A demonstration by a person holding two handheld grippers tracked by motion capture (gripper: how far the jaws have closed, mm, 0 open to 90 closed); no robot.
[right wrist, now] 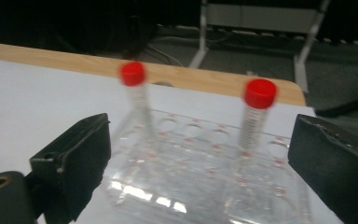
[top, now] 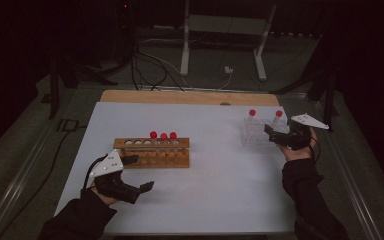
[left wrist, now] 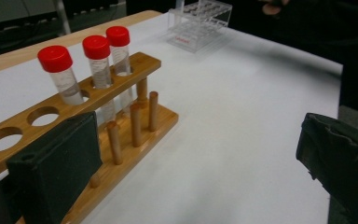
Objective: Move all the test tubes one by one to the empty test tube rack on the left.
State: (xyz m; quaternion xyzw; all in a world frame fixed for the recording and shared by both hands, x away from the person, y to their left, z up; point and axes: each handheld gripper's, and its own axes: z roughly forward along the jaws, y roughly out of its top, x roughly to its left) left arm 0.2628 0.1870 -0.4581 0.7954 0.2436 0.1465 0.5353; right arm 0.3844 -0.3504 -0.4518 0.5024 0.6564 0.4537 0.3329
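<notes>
Open table (top: 220, 170) between wooden rack (top: 152, 152) and clear rack (top: 255, 132).

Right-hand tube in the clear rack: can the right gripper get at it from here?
Probably yes. The right gripper is open, facing the clear rack, and nothing stands before the right-hand tube.

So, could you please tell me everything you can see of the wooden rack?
The wooden rack is light varnished wood: a top bar with round holes, a base with upright pegs, joined by posts. It stands upright and level on the white table, left of middle. Three red-capped tubes stand in holes at one end; the others are empty. The left gripper is close by its near end; whether they touch is unclear.
</notes>
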